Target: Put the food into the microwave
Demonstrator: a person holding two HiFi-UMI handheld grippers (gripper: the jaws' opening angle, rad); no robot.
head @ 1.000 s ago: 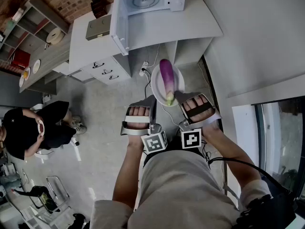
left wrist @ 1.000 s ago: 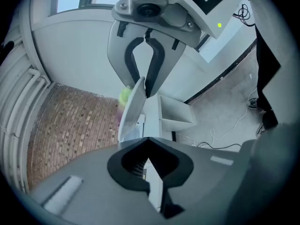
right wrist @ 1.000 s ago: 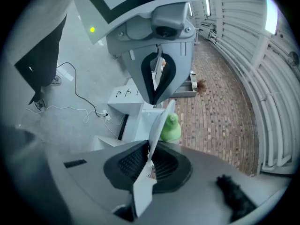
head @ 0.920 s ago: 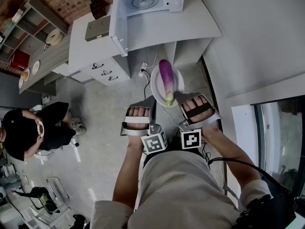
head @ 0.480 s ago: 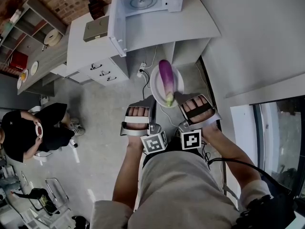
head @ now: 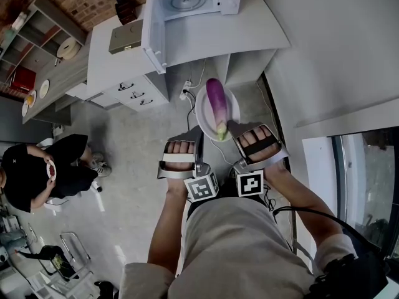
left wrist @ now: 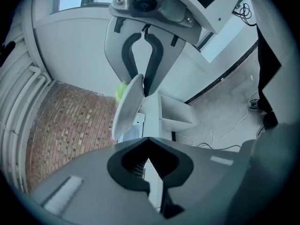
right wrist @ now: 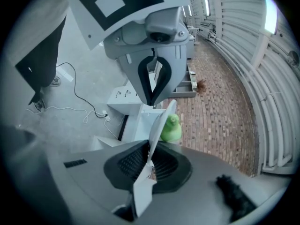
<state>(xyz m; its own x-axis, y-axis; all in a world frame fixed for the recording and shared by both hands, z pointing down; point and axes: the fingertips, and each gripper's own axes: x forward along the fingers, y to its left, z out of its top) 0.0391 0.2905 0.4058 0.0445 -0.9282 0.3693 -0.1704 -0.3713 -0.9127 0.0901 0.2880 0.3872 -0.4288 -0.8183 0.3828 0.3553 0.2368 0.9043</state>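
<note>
A purple eggplant (head: 216, 104) with a green stem end (right wrist: 171, 128) lies on a white plate (head: 202, 114) held in the air over the floor. My right gripper (head: 229, 124) is shut on the plate's near rim, and the rim (right wrist: 154, 139) runs between its pads (right wrist: 149, 165). My left gripper (head: 199, 131) sits at the plate's lower left edge. Its jaws (left wrist: 149, 161) are shut with nothing seen between them, and the plate (left wrist: 126, 107) passes just to their left. The white microwave (head: 187, 5) stands ahead on the desk with its door (head: 153, 33) swung open.
The white desk (head: 206, 39) holds a brownish box (head: 128, 36); white drawers (head: 134, 89) stand under it. Cables (head: 190, 92) trail on the floor. A person in black (head: 43, 167) sits at the left, below wooden shelves (head: 43, 36).
</note>
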